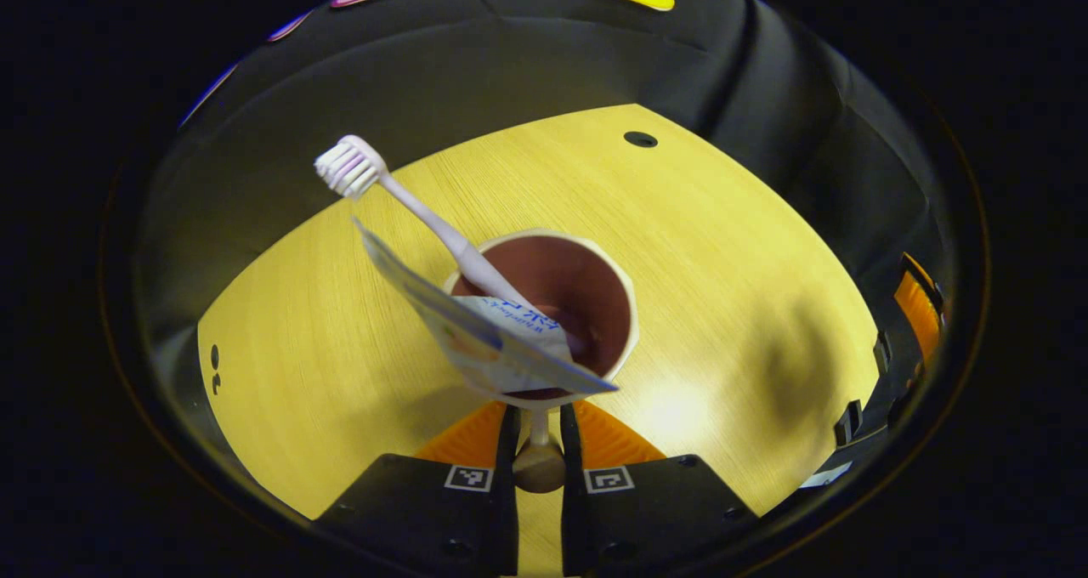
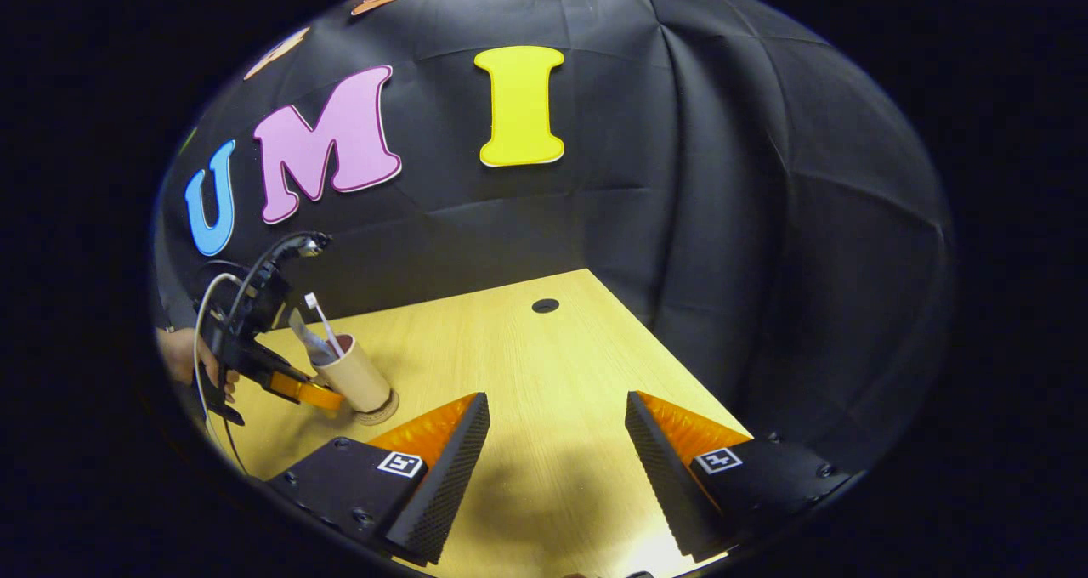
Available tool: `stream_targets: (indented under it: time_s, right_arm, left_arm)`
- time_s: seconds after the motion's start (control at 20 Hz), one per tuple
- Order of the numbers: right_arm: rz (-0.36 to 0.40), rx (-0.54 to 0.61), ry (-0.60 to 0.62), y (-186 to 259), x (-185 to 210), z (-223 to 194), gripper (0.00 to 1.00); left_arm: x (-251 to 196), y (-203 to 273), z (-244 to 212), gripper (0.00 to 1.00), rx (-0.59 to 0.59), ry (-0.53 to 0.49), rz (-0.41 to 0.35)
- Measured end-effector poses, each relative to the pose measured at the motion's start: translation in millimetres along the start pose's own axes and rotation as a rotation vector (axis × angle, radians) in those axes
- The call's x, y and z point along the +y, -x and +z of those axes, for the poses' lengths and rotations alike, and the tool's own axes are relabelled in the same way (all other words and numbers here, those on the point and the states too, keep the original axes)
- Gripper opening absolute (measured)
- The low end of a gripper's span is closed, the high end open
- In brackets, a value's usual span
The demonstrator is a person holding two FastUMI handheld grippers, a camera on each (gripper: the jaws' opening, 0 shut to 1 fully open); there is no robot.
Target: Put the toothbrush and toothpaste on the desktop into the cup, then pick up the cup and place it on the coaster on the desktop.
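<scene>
The beige cup (image 1: 595, 259) with a brown inside is right in front of my left gripper (image 1: 538, 421), which is shut on the cup's handle (image 1: 538, 463). A white toothbrush (image 1: 399, 195) leans out of the cup to the upper left, head up. The toothpaste tube (image 1: 476, 327) stands in it too, flat end up. In the right gripper view the cup (image 2: 357, 378) is on or just above the round coaster (image 2: 387, 412), held by the left gripper (image 2: 306, 393) and a hand (image 2: 178, 353). My right gripper (image 2: 557, 421) hangs open over bare table, with nothing between its fingers.
The yellow wooden table (image 1: 722, 246) has a cable hole (image 1: 640, 139) near its far edge. Black cloth walls close it in behind and to the right. The right gripper (image 1: 918, 306) shows at the far right edge of the left gripper view.
</scene>
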State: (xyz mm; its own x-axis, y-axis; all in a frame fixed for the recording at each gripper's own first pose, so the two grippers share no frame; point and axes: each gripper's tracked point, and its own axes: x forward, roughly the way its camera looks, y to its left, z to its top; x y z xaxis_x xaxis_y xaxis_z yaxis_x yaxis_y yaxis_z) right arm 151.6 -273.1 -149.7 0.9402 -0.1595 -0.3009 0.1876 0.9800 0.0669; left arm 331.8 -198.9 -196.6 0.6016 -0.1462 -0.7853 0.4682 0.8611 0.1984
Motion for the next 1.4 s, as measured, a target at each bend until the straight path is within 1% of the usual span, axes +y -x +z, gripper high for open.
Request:
stream_targets:
  time_s: [0.2,0.25,0.3,0.45,0.5,0.6,0.65,0.75,0.8,0.85,0.9,0.95,1.0,1.05,1.1,1.2,1.25,1.3,1.4]
  right_arm:
    - [0.017,0.001,0.022,6,5,-2,0.99]
    - [0.019,-0.002,0.018,8,7,-2,0.99]
    - [0.028,-0.001,0.015,9,10,-4,0.99]
    - [0.049,0.014,0.026,12,19,-10,0.99]
    - [0.057,0.021,0.03,13,22,-12,0.99]
    - [0.067,0.019,0.036,15,26,-11,0.99]
    - [0.072,0.016,0.037,15,28,-9,0.99]
    - [0.079,0.014,0.042,17,31,-8,0.99]
    - [0.081,0.013,0.045,18,32,-7,0.99]
    - [0.085,0.013,0.046,20,35,-6,0.99]
    - [0.09,0.013,0.046,20,38,-6,0.99]
    - [0.095,0.013,0.046,21,41,-5,0.99]
    - [0.102,0.015,0.048,22,46,-4,0.99]
    - [0.109,0.015,0.051,24,50,-3,0.99]
    - [0.115,0.019,0.053,26,55,-3,0.99]
    - [0.134,0.028,0.04,37,68,1,0.99]
    - [0.139,0.02,0.027,44,74,5,0.99]
    - [0.148,0.018,0.017,51,81,8,1.0]
    - [0.175,0.028,0.013,64,97,9,0.99]
  left_arm:
    - [-1,-6,1,0.24,0.03,0.002,0.009]
    - [-2,-7,2,0.2,0.035,0.003,0.01]
    - [0,-7,4,0.25,0.032,0.006,0.011]
    - [1,-6,5,0.26,0.024,0.027,0.012]
    - [2,-5,4,0.31,0.025,0.042,0.016]
    - [2,-5,3,0.34,0.018,0.067,0.032]
    - [9,0,1,0.32,0.013,0.076,0.048]
    - [16,14,-3,0.54,-0.009,0.093,0.067]
    - [17,23,-5,0.68,-0.023,0.103,0.069]
    - [20,34,-10,0.79,-0.039,0.11,0.068]
    - [27,44,-13,0.84,-0.062,0.113,0.086]
    - [32,55,-15,0.95,-0.09,0.116,0.1]
    - [38,66,-16,0.98,-0.122,0.11,0.125]
    - [41,80,-18,1.0,-0.153,0.108,0.129]
    - [42,92,-23,1.0,-0.181,0.111,0.133]
    - [54,120,-36,0.99,-0.227,0.118,0.176]
    - [57,135,-43,1.0,-0.254,0.129,0.184]
    - [58,150,-51,0.99,-0.282,0.147,0.174]
    - [58,180,-70,0.99,-0.338,0.199,0.15]
